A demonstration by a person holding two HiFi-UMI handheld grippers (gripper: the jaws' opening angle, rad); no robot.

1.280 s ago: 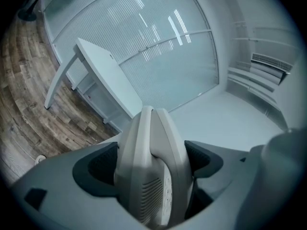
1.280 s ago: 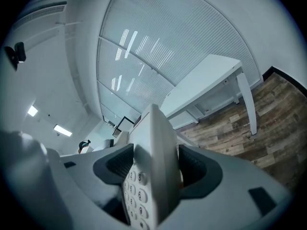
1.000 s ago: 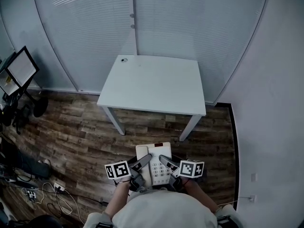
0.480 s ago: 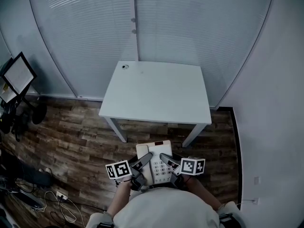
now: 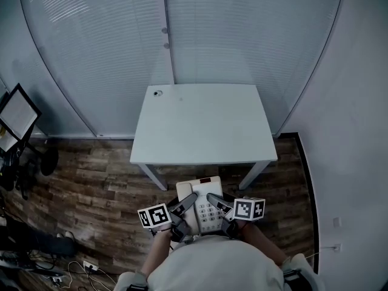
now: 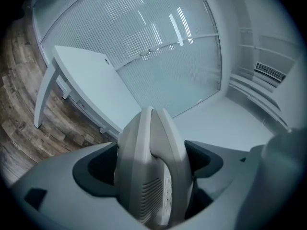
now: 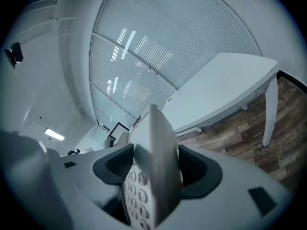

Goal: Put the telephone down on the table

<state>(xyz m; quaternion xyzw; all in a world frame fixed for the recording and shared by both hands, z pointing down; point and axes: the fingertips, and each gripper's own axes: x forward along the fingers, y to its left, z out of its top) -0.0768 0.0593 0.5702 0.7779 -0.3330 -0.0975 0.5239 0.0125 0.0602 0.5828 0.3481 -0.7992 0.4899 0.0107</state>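
A white desk telephone (image 5: 202, 204) with its handset and keypad hangs in the air close to my body, just short of the white table's (image 5: 203, 123) near edge. My left gripper (image 5: 189, 202) is shut on the telephone's left side, where the handset (image 6: 153, 166) fills the gap between the jaws. My right gripper (image 5: 212, 200) is shut on its right side, with the keypad (image 7: 136, 195) showing between the jaws. The table (image 7: 220, 87) lies ahead and below in both gripper views.
The table top is bare except for a small round cable hole (image 5: 158, 93) at its far left corner. Frosted glass partitions (image 5: 242, 35) stand behind it and a white wall (image 5: 357, 132) on the right. A monitor on a stand (image 5: 15, 117) and cables (image 5: 54, 265) are at the left.
I have stepped closer: the table has slid toward me in the head view, and its near edge now nearly meets the telephone. Both grippers keep their hold.
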